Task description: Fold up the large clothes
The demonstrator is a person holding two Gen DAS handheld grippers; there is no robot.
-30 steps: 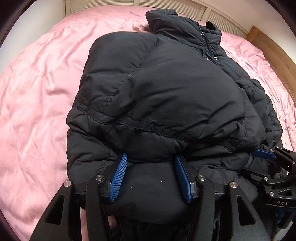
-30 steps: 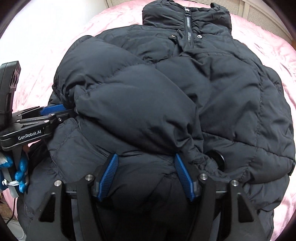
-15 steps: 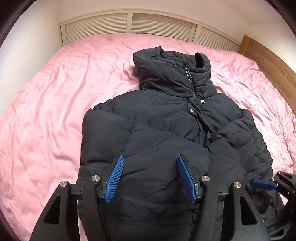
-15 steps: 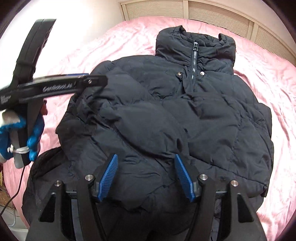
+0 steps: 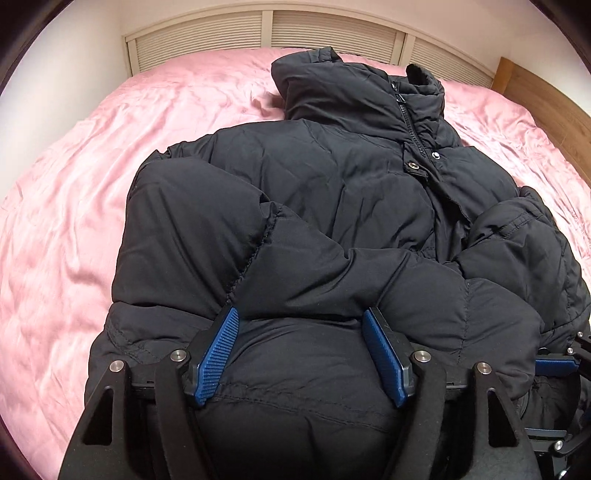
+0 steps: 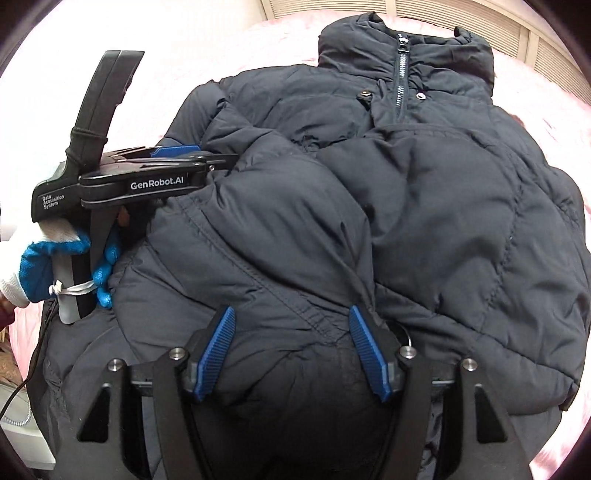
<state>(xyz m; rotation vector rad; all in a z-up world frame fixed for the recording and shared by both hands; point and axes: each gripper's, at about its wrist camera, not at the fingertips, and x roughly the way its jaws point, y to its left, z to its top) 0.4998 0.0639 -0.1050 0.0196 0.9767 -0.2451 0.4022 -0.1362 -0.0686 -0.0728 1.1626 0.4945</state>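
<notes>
— Biggest thing first?
— One bed point(image 5: 92, 229), pink sheet, spreading out beyond both pairs of tongs on every side; one slatted headboard point(image 5: 258, 33) at the far end.
— And on it?
— One black puffer jacket point(image 5: 332, 192), lying flat, collar point(image 5: 354, 88) farthest from the tongs, hem nearest. Two sleeves folded across the chest: one point(image 5: 229, 236) just ahead of the left gripper point(image 5: 300, 356), one point(image 6: 461, 206) ahead and to the right of the right gripper point(image 6: 291, 354). One zipper point(image 6: 400, 74) up the middle of the collar, two snaps point(image 6: 365, 95) beside it.
— State of the tongs?
— Left: two blue pads point(image 5: 218, 354), spread and opening wider, padded cloth bulging between them; pressing or merely touching, cannot tell. Right: likewise two blue pads point(image 6: 214, 354), held apart, a gathered ridge of fabric between them, no firm pinch visible.
— Anything smaller?
— One hand in a blue-and-white glove point(image 6: 55, 258), seen from the right wrist camera, gripping the handle of the left tool at the jacket's left edge. One blue pad point(image 5: 554, 365) of the right tool peeking in at the lower right of the left wrist view.
</notes>
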